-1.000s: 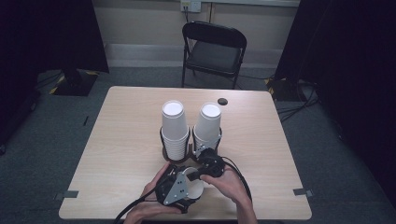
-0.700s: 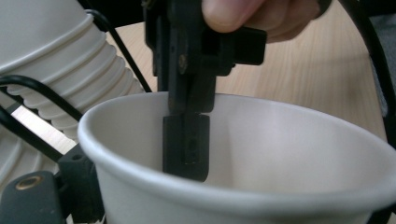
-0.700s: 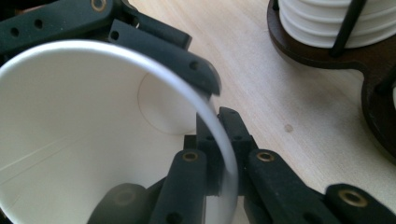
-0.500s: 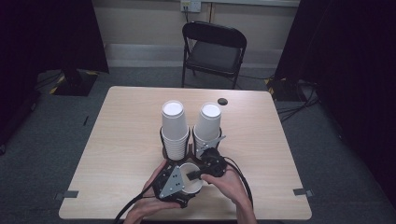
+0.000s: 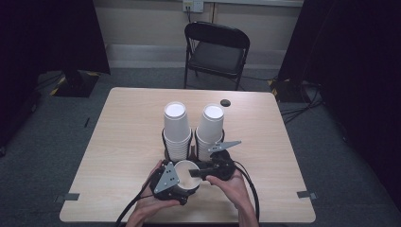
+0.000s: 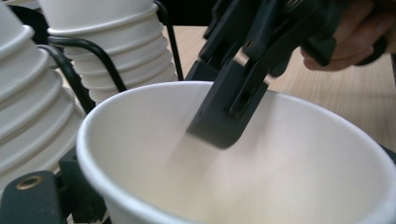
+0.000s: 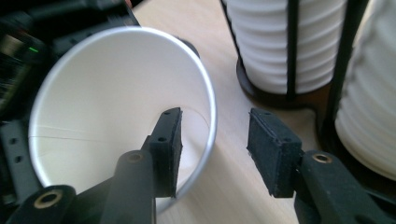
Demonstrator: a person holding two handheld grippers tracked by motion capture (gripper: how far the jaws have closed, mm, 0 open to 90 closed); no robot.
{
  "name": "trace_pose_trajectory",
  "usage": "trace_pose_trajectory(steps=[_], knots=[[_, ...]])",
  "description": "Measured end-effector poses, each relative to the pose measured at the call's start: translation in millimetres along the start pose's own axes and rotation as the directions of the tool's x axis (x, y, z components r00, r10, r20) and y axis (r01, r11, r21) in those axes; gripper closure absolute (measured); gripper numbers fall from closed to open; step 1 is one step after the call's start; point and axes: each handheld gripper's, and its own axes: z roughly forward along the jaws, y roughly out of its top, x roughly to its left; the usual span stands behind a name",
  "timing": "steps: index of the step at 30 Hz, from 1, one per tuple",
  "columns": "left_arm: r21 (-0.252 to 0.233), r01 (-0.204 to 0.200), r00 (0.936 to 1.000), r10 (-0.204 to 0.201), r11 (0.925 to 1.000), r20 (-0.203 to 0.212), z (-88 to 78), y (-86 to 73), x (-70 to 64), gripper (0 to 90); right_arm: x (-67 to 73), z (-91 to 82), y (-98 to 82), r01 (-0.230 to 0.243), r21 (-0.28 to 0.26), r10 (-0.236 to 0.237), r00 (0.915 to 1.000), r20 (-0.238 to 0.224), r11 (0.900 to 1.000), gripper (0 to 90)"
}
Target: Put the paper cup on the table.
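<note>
1. A single white paper cup (image 5: 185, 174) sits at the near edge of the tabletop (image 5: 118, 142), just in front of a black wire holder (image 5: 194, 147) that carries two tall stacks of paper cups (image 5: 176, 130).
2. In the high view the left tongs (image 5: 182, 182) come in from the lower left and the cup rests in them, mouth turned up and tilted toward the person's right.
3. The left gripper view looks into the cup's open mouth (image 6: 233, 158). Its rim stands right above the black body of these tongs, and the jaw tips are hidden by the cup's wall.
4. From that view the left tongs seem to clasp the cup low on its body, though the contact itself cannot be seen.
5. The right tongs (image 7: 212, 142) reach in from the person's right, and their jaws have just been opening.
6. In the right gripper view they stand spread astride the cup's rim (image 7: 205, 98): one padded jaw is inside the cup, the other outside over the bare wood.
7. A clear gap shows between each pad and the rim, so the right tongs do not pinch the cup.
8. The left gripper view shows that inner jaw of the right tongs (image 6: 233, 105) dipping into the cup from above, with the person's right hand (image 6: 355, 37) behind it.
9. A folding chair (image 5: 215, 52) stands beyond the far edge of the tabletop.
</note>
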Motion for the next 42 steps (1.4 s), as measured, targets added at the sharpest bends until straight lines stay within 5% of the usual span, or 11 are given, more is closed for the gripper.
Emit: trace_pose_trajectory(steps=[6, 10, 13, 17, 21, 24, 27, 29, 33, 38, 42], knots=[[-0.017, 0.053, 0.9985, -0.053, 0.9984, -0.015, -4.7, -4.1, 6.2, 9.7, -2.0, -10.9, -8.7, -0.003, -0.14, 0.001, 0.9999, -0.013, 0.99, 50.0], [-0.028, 0.088, 0.9954, -0.089, 0.9957, -0.035, -7.1, -8.8, 8.8, 9.5, -1.6, -15.9, -14.2, 0.015, -0.218, -0.01, 0.9996, 0.028, 0.976, 44.1], [-0.032, 0.108, 0.9923, -0.109, 0.9937, -0.058, -14.2, -9.9, 11.5, 9.5, -2.3, -20.7, -21.0, -0.013, -0.295, 0.024, 0.9991, 0.036, 0.955, 40.7], [-0.042, 0.12, 0.9905, -0.123, 0.9918, -0.063, -19.8, -11.2, 14.2, 9.5, -1.5, -26.6, -30.7, 0.017, -0.385, 0.021, 0.9951, 0.096, 0.923, 37.0], [-0.063, 0.159, 0.9847, -0.163, 0.9852, -0.061, -24.9, -13.8, 20.1, 9.4, -5.1, -31.2, -44.0, 0.053, -0.426, 0.03, 0.9821, 0.186, 0.903, 35.7], [-0.081, 0.177, 0.9817, -0.182, 0.9809, -0.057, -27.7, -15.4, 22.1, 9.4, -10.2, -34.0, -53.4, 0.016, -0.445, 0.076, 0.9794, 0.187, 0.895, 36.2], [-0.078, 0.175, 0.981, -0.181, 0.9814, -0.071, -30.3, -16.7, 24.2, 9.3, -12.5, -34.6, -62.5, 0.035, -0.453, 0.093, 0.9617, 0.258, 0.891, 35.6], [-0.08, 0.176, 0.9801, -0.182, 0.9811, -0.078, -33.2, -17.9, 25.9, 9.3, -12.9, -34.5, -69.1, 0.068, -0.471, 0.098, 0.9428, 0.319, 0.88, 35.2], [-0.093, 0.189, 0.9712, -0.2, 0.9775, -0.129, -40.9, -19.6, 35.1, 9.3, -14.4, -33.3, -81.7, 0.102, -0.497, 0.117, 0.9127, 0.391, 0.862, 31.6], [-0.12, 0.24, 0.9482, -0.259, 0.9634, -0.184, -49.0, -22.0, 48.3, 9.3, -17.3, -31.6, -88.6, 0.109, -0.503, 0.125, 0.9039, 0.409, 0.857, 22.8], [-0.156, 0.262, 0.9281, -0.293, 0.9523, -0.23, -57.3, -24.3, 56.2, 9.3, -18.2, -27.7, -91.8, 0.112, -0.484, 0.128, 0.891, 0.435, 0.868, 19.3]])
